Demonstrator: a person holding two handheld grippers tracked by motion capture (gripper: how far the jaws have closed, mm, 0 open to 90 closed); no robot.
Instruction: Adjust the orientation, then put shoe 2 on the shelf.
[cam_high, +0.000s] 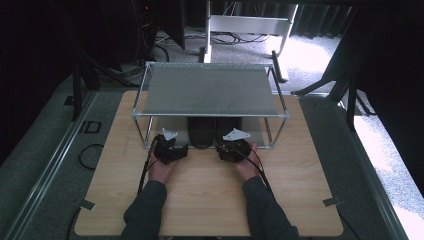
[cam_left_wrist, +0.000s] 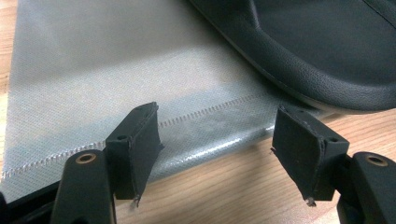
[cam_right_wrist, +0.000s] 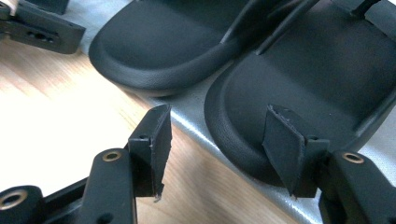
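While both my hands sit at the near edge of the rack (cam_high: 210, 114), the high view shows my left claw (cam_high: 169, 145) and right claw (cam_high: 234, 145) either side of two dark sandals, the left sandal (cam_high: 201, 131) and the right sandal (cam_high: 228, 127), on the rack's low shelf. The top shelf is bare, and the rack stands on the desk (cam_high: 210, 195).

In the left claw view, my left claw (cam_left_wrist: 215, 144) stands wide with nothing between the jaws; it hangs over the grey shelf (cam_left_wrist: 116, 70) edge, the left sandal (cam_left_wrist: 317, 46) off to the far right.

In the right claw view, my right claw (cam_right_wrist: 212, 149) is part open and holds nothing; the right sandal (cam_right_wrist: 308, 88) has its rounded end just beyond the jaws, beside the left sandal (cam_right_wrist: 163, 46).

To do this well, I judge I should straddle that rim squarely, push in deeper before closing, and keep the lower jaw off the shelf lip.
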